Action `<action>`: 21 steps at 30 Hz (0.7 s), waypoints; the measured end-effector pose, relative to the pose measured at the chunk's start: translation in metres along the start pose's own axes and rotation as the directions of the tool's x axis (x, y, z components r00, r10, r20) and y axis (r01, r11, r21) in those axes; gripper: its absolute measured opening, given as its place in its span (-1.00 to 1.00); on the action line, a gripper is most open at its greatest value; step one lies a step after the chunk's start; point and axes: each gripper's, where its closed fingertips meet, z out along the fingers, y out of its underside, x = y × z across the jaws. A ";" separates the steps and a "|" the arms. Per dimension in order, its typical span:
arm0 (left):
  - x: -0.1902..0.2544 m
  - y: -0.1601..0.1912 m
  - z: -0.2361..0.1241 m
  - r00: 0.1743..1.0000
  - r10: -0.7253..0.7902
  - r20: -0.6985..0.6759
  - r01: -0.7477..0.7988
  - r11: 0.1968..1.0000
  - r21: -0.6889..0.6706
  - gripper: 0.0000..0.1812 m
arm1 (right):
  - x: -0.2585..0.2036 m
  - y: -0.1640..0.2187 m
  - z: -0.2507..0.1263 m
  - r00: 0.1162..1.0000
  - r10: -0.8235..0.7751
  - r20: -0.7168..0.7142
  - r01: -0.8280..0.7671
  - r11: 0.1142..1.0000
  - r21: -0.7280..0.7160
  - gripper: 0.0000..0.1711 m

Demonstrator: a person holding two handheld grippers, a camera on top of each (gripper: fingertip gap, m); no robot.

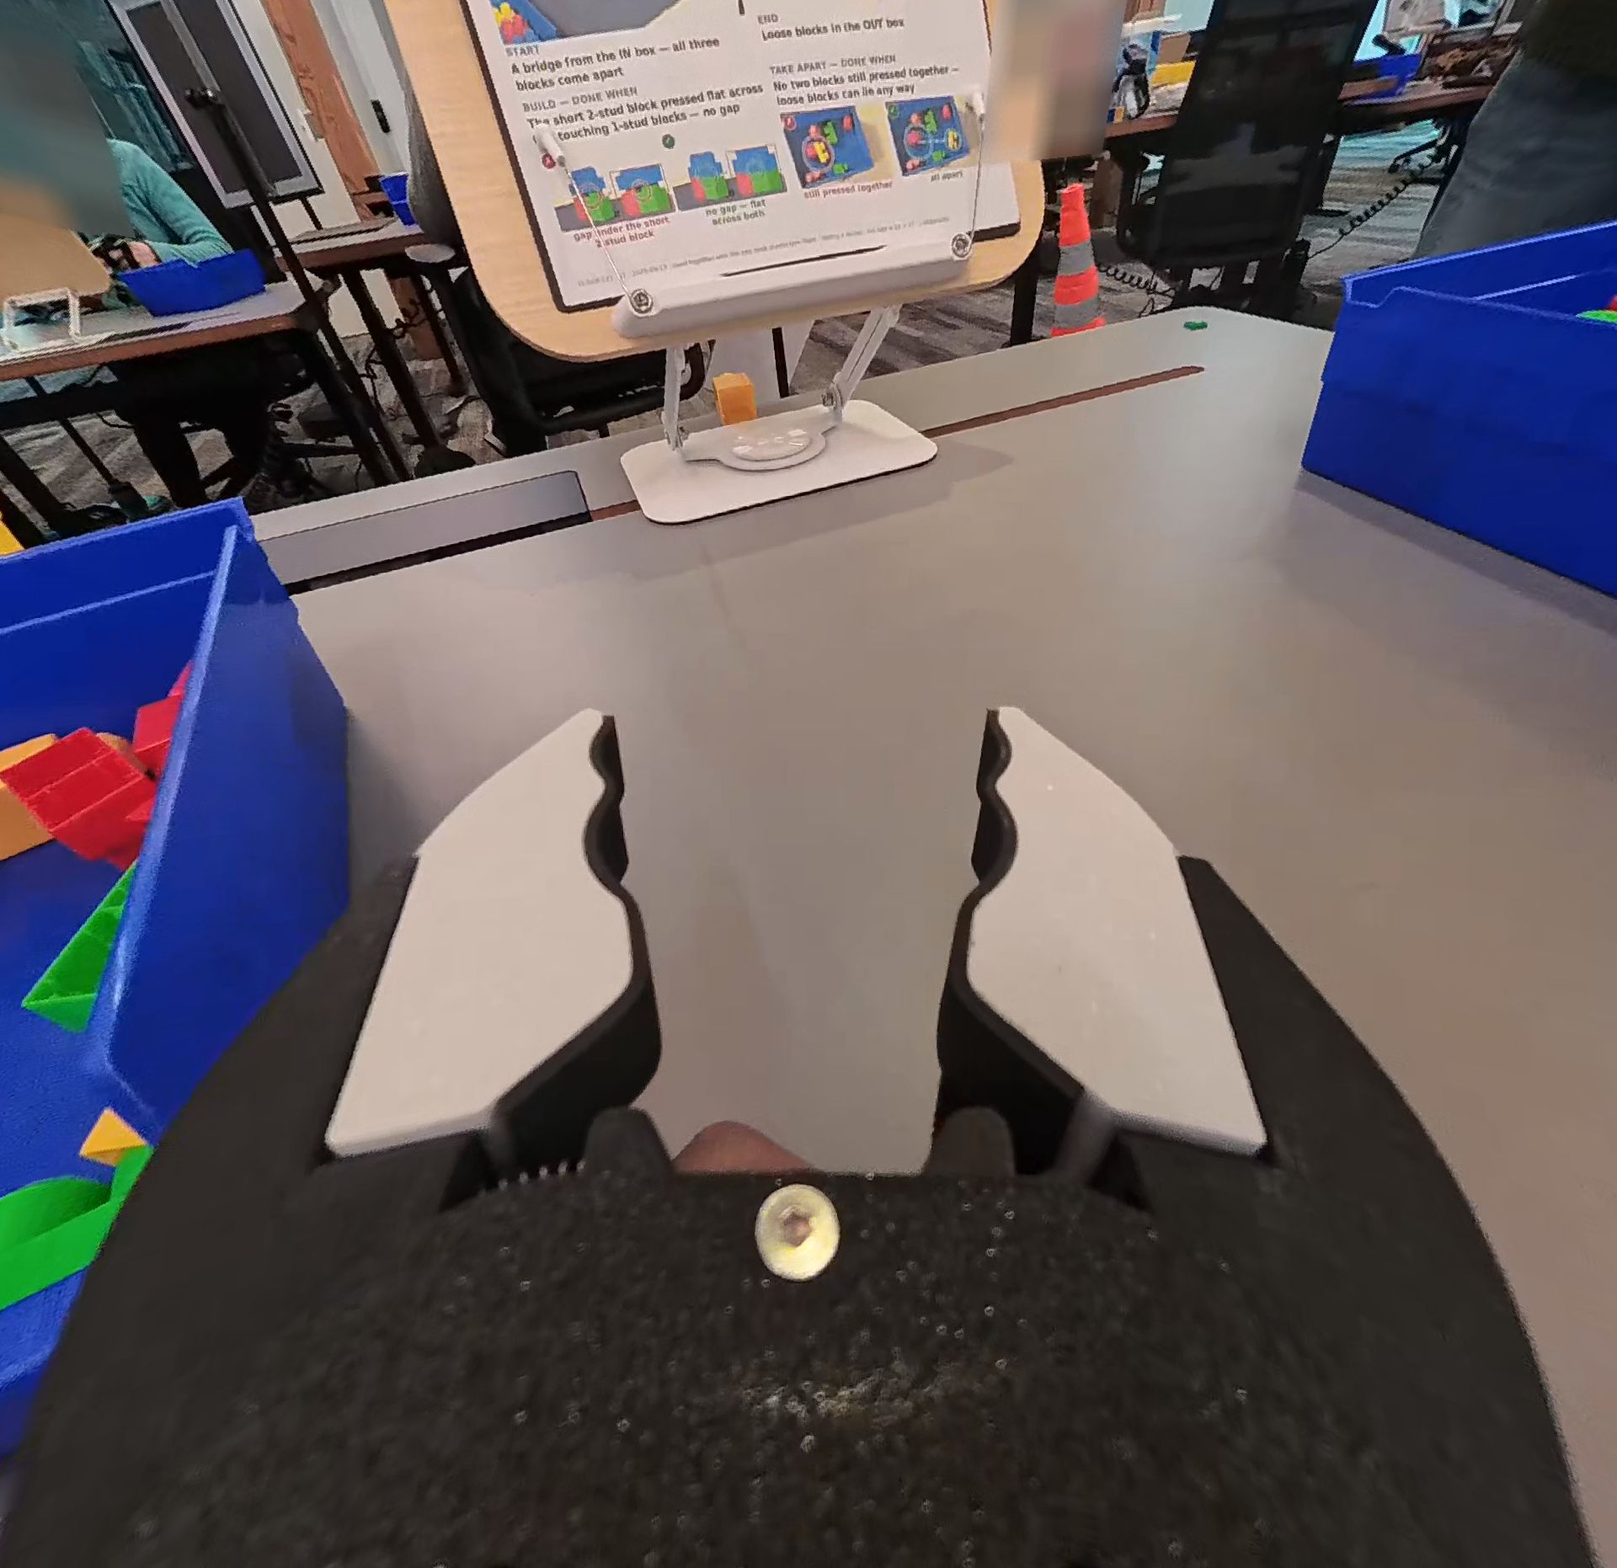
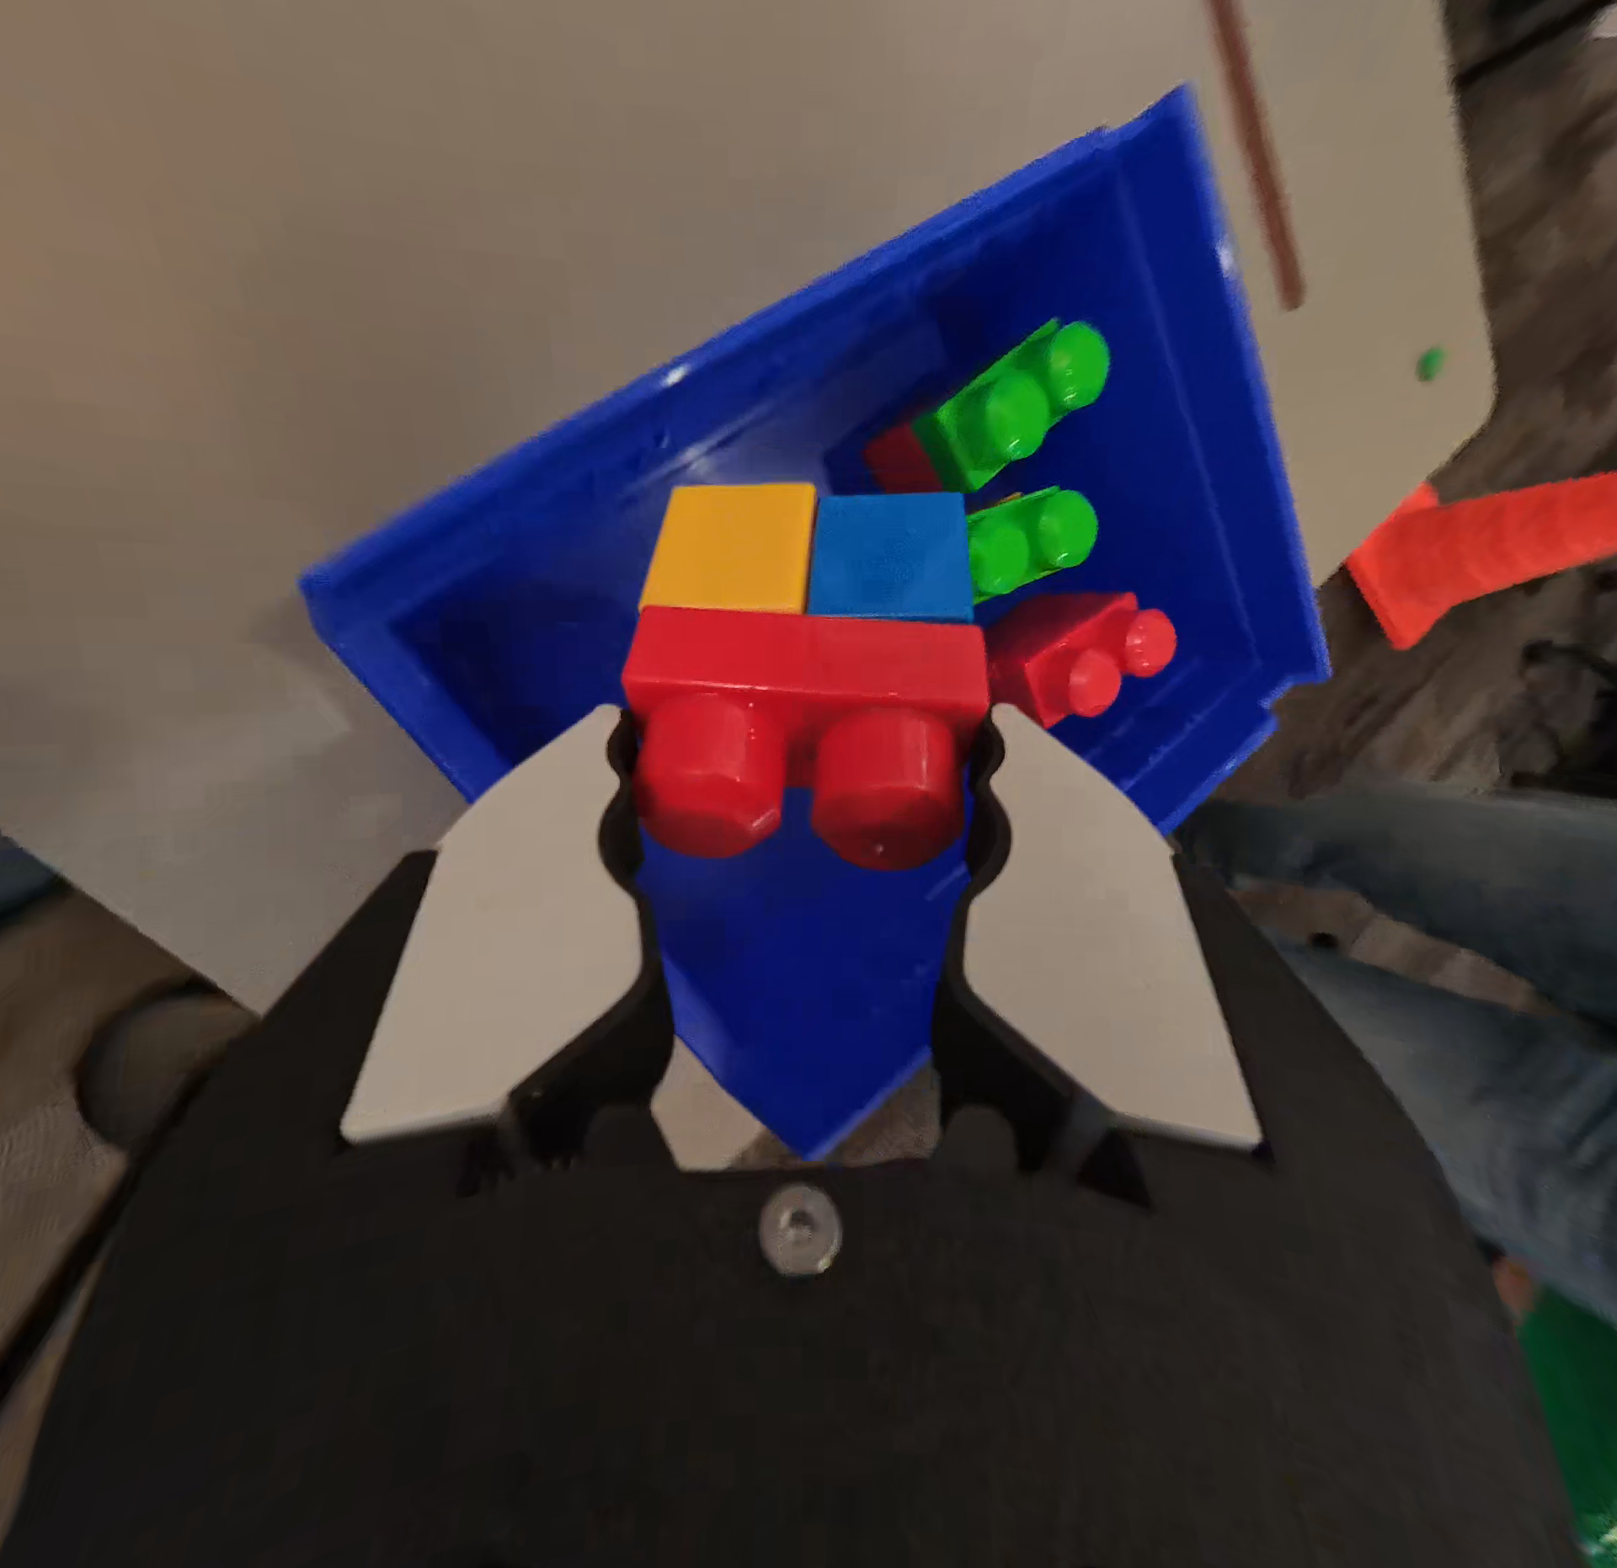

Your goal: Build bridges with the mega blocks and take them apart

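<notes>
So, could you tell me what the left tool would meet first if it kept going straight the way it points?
Nothing close: the left tool is open over bare grey table. Farther along that line stands the white base of the document stand, though depth is hard to judge.

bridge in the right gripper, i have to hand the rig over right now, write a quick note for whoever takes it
Right gripper: shut on the bridge, a red two-stud block across a yellow and a blue block, held above the right blue bin.
Left gripper: open, holding nothing, over bare table.
Right blue bin holds two green two-stud blocks and a red two-stud block. Left blue bin holds a heap of red, green and yellow blocks.
Done: one three-block bridge is in the gripper, pressed together.
Left: probably take it apart using the left gripper; I cannot tell which bin is meant for what.
</notes>
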 end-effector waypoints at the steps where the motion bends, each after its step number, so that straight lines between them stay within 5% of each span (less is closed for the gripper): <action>1: 0.000 0.000 0.000 1.000 0.004 0.000 -0.004 1.000 -0.003 -0.15 | 0.001 0.004 0.007 0.998 -0.044 0.037 0.045 0.998 -0.041 -0.15; 12: -0.001 -0.003 -0.003 0.999 0.038 0.020 -0.038 0.999 -0.011 -0.15 | 0.010 0.023 0.073 0.880 -0.351 0.321 0.454 0.818 -0.352 -0.14; 21: 0.002 0.002 0.001 0.998 0.056 0.013 -0.056 0.998 -0.026 -0.16 | 0.010 0.018 0.092 0.792 -0.430 0.433 0.594 0.707 -0.385 -0.14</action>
